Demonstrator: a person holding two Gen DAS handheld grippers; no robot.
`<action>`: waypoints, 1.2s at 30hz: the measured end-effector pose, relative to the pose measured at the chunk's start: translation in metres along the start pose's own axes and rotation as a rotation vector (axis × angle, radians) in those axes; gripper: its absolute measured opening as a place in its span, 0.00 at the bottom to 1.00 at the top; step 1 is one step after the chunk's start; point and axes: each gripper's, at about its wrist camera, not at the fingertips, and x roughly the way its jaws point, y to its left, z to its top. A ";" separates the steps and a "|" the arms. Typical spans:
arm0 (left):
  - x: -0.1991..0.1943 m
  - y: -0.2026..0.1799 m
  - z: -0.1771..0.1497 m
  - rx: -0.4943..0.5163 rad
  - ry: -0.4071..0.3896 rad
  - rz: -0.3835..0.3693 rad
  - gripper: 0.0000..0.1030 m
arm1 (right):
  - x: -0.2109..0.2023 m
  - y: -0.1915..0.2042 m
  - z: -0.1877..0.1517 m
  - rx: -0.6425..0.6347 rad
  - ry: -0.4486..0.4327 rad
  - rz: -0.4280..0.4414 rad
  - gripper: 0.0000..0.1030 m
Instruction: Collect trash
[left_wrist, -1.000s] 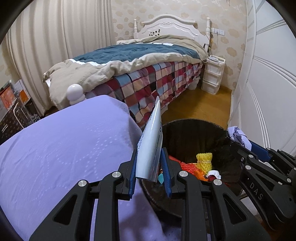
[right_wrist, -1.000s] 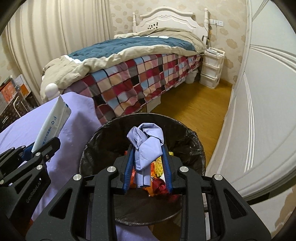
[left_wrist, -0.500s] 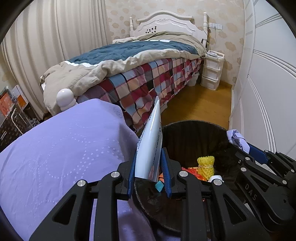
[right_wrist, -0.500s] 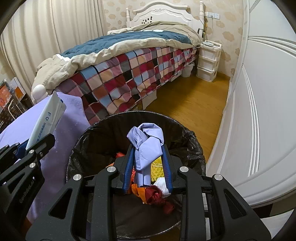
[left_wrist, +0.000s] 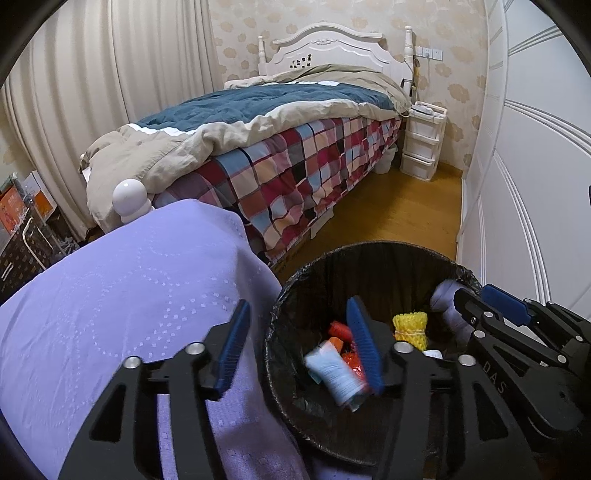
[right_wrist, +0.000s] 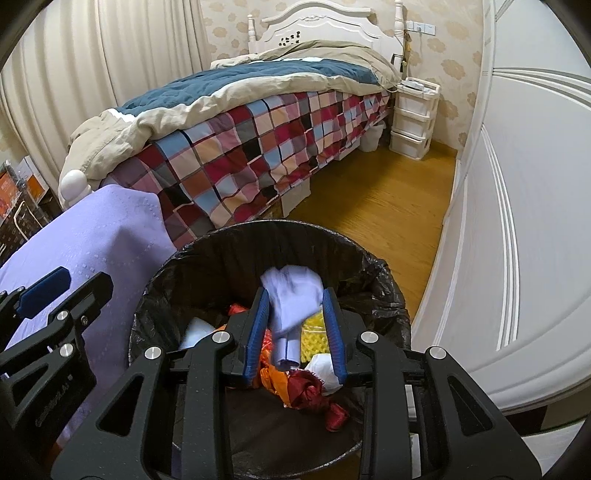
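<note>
Both grippers are held over a black-lined trash bin (left_wrist: 373, 258) that stands on the wooden floor between a lavender-covered surface (left_wrist: 110, 295) and a white panelled wardrobe (right_wrist: 517, 258).

Left gripper (left_wrist: 301, 350): jaws have just been opening and stand wide apart, with nothing pressed between the blue pads (left_wrist: 232, 347). A white-and-pale-blue packet (left_wrist: 334, 373), blurred, lies inside the bin just left of the right-hand pad, below the fingertips and free of both fingers. The left-hand finger is over the lavender cloth; the right-hand finger is over the bin opening.

Right gripper (right_wrist: 295, 328): jaws have just been opening slightly and stand narrowly apart. A crumpled lavender cloth or paper wad (right_wrist: 291, 306), blurred, sits between the blue pads (right_wrist: 256, 332), its upper part bulging above the fingertips, its lower end hanging toward the bin contents. Whether the pads press on it cannot be told.

Bin contents: yellow foam netting (left_wrist: 410, 326), orange and red wrappers (right_wrist: 303, 387), a white scrap (right_wrist: 325, 369).

Background: bed with a checked cover (left_wrist: 314, 177) and a white drawer unit (left_wrist: 423, 146).
</note>
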 end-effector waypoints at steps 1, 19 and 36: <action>0.000 0.001 0.000 -0.001 -0.004 0.002 0.64 | 0.000 0.000 0.000 0.002 -0.002 -0.002 0.36; -0.029 0.015 -0.011 -0.017 -0.054 0.025 0.76 | -0.030 -0.001 -0.008 0.004 -0.050 -0.053 0.70; -0.099 0.042 -0.051 -0.064 -0.097 0.069 0.80 | -0.099 0.022 -0.045 -0.050 -0.123 -0.061 0.84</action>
